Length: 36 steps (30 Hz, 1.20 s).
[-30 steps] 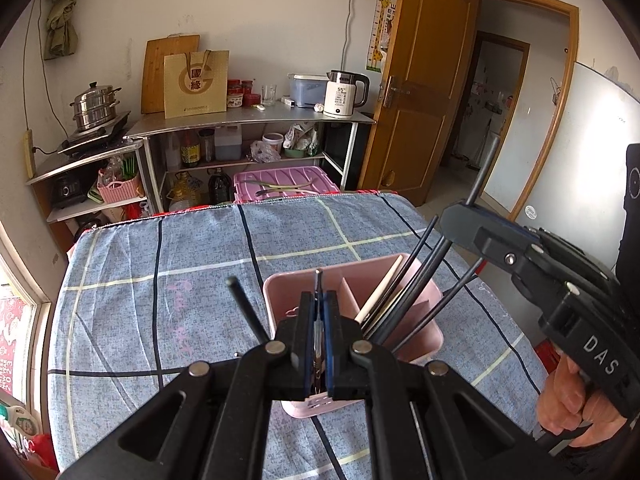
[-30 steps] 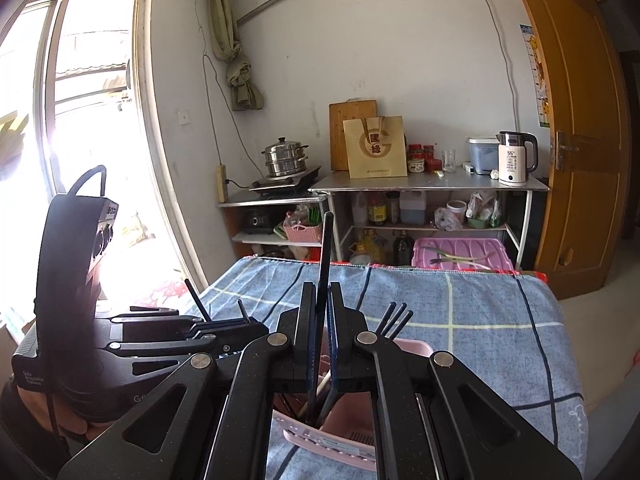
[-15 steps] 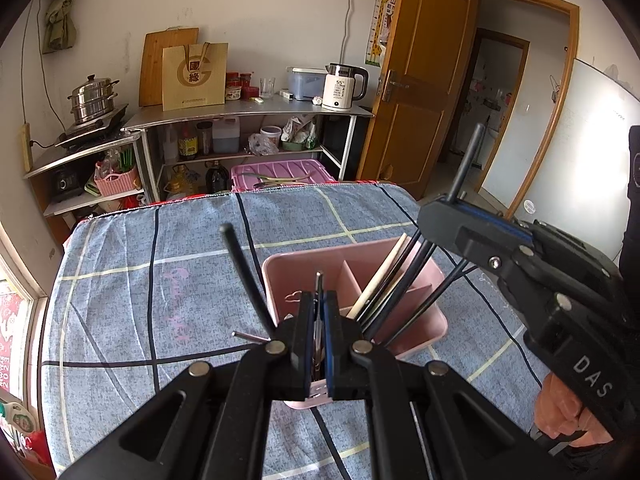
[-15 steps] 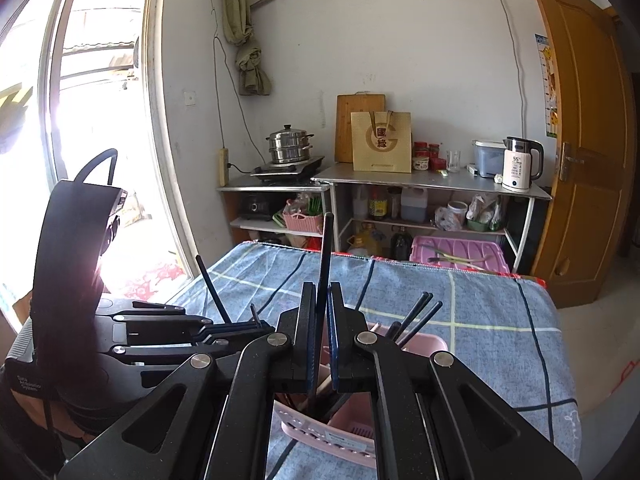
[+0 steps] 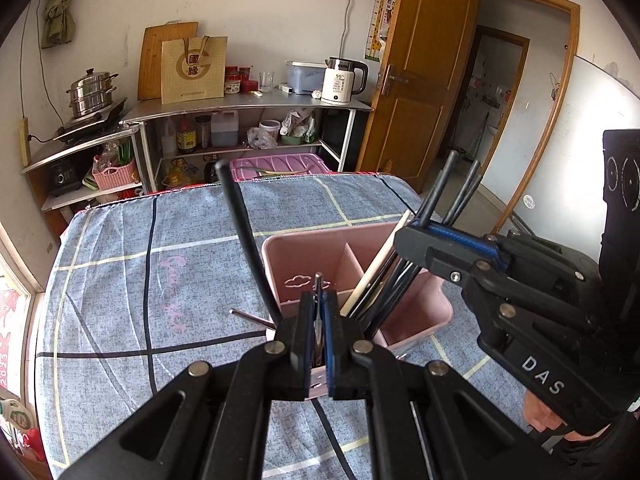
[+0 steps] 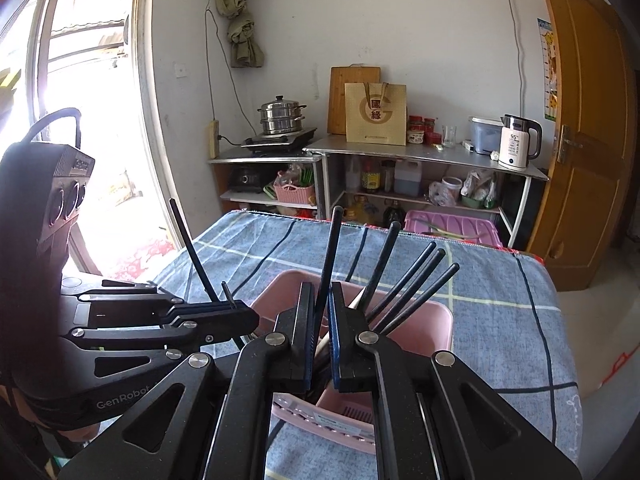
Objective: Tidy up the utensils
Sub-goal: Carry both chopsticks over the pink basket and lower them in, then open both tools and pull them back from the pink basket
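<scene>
Left wrist view: I am holding my left gripper [image 5: 318, 334] over the near wall of the pink holder [image 5: 308, 254], which is sitting on the counter [image 5: 120, 280] under a blue checked cloth.
Left fingers: they are standing narrow, pinching a thin metal utensil [image 5: 318, 284] whose tip is showing above the pads; I cannot tell which kind it is.
Nearby item: a black chopstick [image 5: 240, 236] is leaning up and away on the left side of the holder.
Holder contents: a pale chopstick [image 5: 380, 260] and several dark ones are leaning in the right-hand compartment; the left compartment is looking bare as far as I can see.
Right gripper, seen from here: my right gripper [image 5: 416, 236] is reaching in over the holder's right side.

Right wrist view: my right gripper [image 6: 320, 340] is hanging directly above the pink holder [image 6: 436, 316].
Right fingers: they are nearly closed, gripping a dark handle [image 6: 330, 256] that is rising upright between them.
Loose bundle: dark chopsticks [image 6: 416, 284] are fanning out to the right, inside the holder.

Step in hand: I judge I am seating pieces into their compartments, one in each hand.
Next move: it is calling for lowering each piece into its slot before easing the fingers apart, taking care not to tip the leaning bundle.
</scene>
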Tool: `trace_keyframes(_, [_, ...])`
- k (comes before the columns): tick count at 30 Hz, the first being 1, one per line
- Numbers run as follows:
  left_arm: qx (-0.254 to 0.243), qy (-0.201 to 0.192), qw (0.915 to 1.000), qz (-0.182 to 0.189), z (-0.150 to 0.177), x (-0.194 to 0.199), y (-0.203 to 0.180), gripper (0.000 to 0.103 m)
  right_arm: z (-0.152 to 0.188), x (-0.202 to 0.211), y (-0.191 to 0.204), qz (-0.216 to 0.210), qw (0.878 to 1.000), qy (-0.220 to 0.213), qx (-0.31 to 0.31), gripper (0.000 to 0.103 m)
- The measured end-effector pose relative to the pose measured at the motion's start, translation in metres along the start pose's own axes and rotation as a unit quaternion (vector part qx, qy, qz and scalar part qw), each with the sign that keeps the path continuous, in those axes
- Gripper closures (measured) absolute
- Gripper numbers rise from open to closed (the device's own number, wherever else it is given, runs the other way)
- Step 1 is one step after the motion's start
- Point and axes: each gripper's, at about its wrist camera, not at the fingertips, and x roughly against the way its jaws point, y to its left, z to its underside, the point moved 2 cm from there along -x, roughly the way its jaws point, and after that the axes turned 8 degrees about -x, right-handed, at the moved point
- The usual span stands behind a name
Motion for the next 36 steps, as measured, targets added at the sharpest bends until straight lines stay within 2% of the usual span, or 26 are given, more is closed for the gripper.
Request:
trace_keyframes(2, [0.001,-0.004,1.0000,-0.001,0.000,0.002,-0.001,0.091,0.000,0.002,-0.001,-0.003,1.000,0.004,-0.002,0.096])
trace_keyframes(3, [0.002,-0.007,1.0000,-0.002,0.001,0.005,-0.001,0.083,-0.001,0.004,-0.002,-0.004,1.000,0.001,-0.002,0.092])
trace_keyframes(5, [0.005,-0.017,0.9998,-0.002,0.000,0.010,-0.001,0.079,-0.002,0.012,-0.002,-0.005,1.000,-0.008,-0.002,0.087])
trace_keyframes(10, [0.006,-0.039,0.9992,-0.011,-0.001,0.027,-0.004,0.077,-0.003,0.031,0.000,-0.006,1.000,-0.026,0.000,0.086])
trace_keyframes(14, [0.006,-0.054,0.9983,-0.021,0.003,0.043,-0.007,0.074,-0.001,0.049,0.001,-0.010,0.999,-0.042,-0.001,0.077])
trace_keyframes(23, [-0.001,-0.087,0.9952,-0.044,0.026,0.079,-0.025,0.071,0.016,0.088,0.004,-0.009,0.998,-0.069,0.003,0.076])
trace_keyframes(30, [-0.002,-0.108,0.9920,-0.065,0.057,0.101,-0.046,0.069,0.044,0.115,0.006,-0.007,0.997,-0.083,0.002,0.075])
trace_keyframes(34, [0.000,-0.115,0.9907,-0.073,0.078,0.108,-0.057,0.067,0.066,0.125,0.010,-0.005,0.996,-0.084,0.005,0.060])
trace_keyframes(36, [0.001,-0.117,0.9895,-0.085,0.089,0.111,-0.062,0.066,0.076,0.129,0.011,-0.005,0.997,-0.082,0.004,0.060])
